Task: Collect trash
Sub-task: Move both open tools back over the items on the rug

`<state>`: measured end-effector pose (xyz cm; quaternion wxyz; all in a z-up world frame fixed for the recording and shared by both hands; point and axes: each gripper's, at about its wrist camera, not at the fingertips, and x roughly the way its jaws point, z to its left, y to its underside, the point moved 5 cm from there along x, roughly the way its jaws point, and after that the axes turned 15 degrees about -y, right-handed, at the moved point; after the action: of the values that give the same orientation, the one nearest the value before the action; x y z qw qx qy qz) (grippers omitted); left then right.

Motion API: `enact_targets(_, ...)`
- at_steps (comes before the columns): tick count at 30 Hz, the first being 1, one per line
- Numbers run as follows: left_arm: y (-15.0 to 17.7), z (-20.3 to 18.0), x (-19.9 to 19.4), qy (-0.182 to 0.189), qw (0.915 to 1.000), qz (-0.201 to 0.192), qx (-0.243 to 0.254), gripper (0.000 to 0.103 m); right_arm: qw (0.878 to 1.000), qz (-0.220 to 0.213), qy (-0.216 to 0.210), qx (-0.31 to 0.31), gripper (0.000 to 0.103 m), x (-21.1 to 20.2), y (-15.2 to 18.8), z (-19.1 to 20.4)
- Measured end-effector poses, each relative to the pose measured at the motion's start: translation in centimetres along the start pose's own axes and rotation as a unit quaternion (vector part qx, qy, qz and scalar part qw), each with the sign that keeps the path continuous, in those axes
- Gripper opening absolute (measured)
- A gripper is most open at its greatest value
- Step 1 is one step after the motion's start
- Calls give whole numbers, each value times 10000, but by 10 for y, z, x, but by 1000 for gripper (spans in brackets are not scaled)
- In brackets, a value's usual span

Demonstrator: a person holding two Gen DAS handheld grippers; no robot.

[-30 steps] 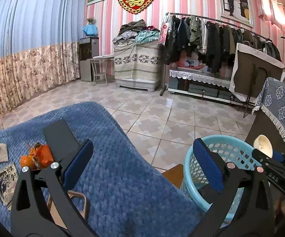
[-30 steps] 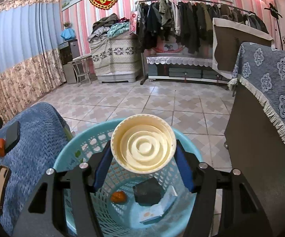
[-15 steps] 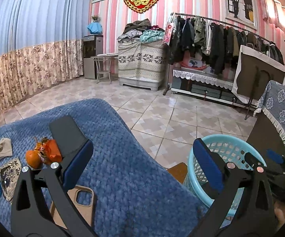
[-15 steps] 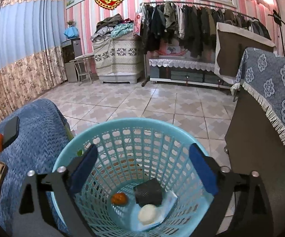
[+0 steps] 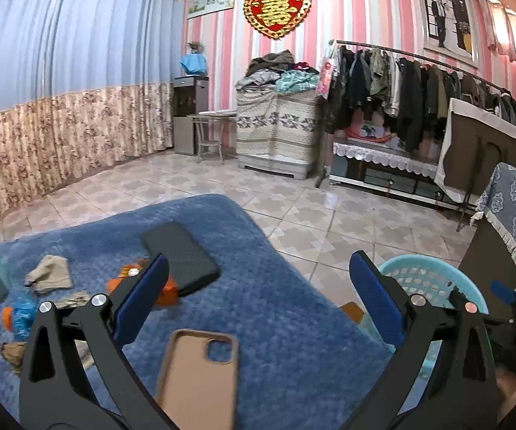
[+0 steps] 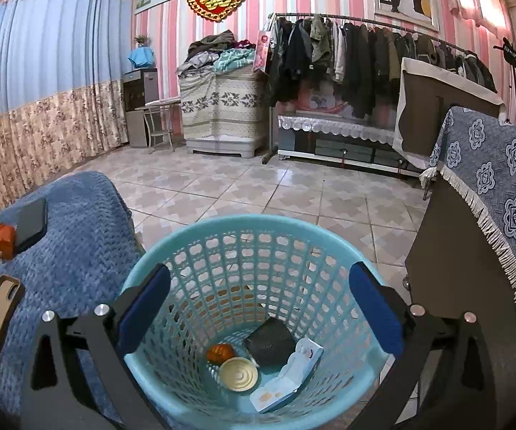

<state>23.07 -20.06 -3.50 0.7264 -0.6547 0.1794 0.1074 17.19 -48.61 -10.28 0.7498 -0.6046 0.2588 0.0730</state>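
Your right gripper [image 6: 259, 295] tilts down over the turquoise basket [image 6: 172, 251], its jaws still opening with nothing between them; the cream cup [image 6: 238, 373] lies at the bottom. Your left gripper [image 5: 258, 294] hangs spread wide and empty above the blue blanket [image 5: 286, 322]. Its near finger partly hides the orange wrappers [image 5: 168, 292], and the scraps at the far left blur.

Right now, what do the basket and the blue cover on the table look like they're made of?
Basket: likely molded plastic, light blue, slightly glossy, walls pierced with a regular lattice of holes. Blue cover: soft textile, matte, with a woven or quilted bumpy texture; probably plush fabric.
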Motion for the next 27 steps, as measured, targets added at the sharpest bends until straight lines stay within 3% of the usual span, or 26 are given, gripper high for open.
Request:
enact_targets(14, 15, 114, -26, -736, 9969, 67, -281, 98, 9987, -175, -455, -125, 99, -33, -14, 53)
enact_targets(22, 45, 174, -32, -1219, 9918, 249, -293, 98, 9953, -137, -920, -275, 99, -36, -10, 102)
enact_targets(27, 81, 219, -25, -1526, 9857, 545, -458, 98, 9922, 76, -1129, -530, 99, -29, 5, 135)
